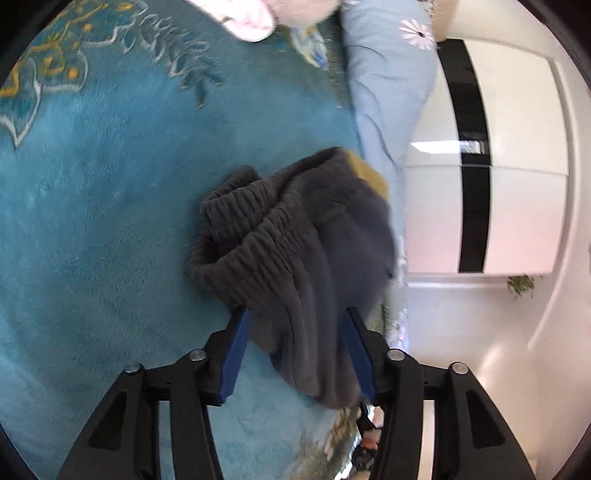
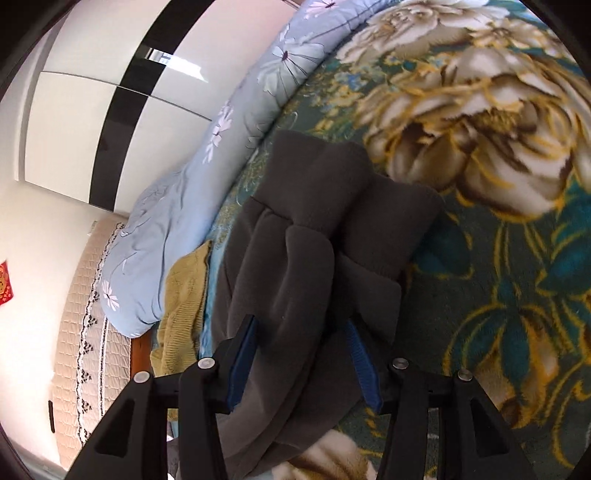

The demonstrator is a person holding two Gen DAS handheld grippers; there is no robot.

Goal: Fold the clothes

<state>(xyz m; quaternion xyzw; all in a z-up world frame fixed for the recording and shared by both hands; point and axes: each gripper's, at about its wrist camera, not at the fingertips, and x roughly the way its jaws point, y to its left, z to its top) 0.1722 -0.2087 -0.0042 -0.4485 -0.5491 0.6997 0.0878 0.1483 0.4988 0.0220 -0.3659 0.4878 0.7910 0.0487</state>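
Both grippers, left [image 1: 295,314] and right [image 2: 301,323], stand half open astride the dark grey trousers [image 1: 303,236], pads apparently not pressing. Folding looks nearly finished on the teal blanket [image 1: 110,184]. Next likely calls for lifting clear.

Support surface: bed covered by a plush teal blanket [image 1: 110,206] with large cream-and-gold flower print [image 2: 480,122]. Lying directly on it: a bunched dark grey fleece garment with ribbed elastic waistband [image 1: 295,236], folded into thick layers in the right wrist view [image 2: 314,229]. A mustard-yellow knitted cloth [image 2: 184,295] lies at the garment's edge, touching it. A pale blue daisy-print quilt [image 2: 177,214] is rolled along the blanket's far edge. A pale pink cloth [image 1: 251,18] sits at the top of the left wrist view.
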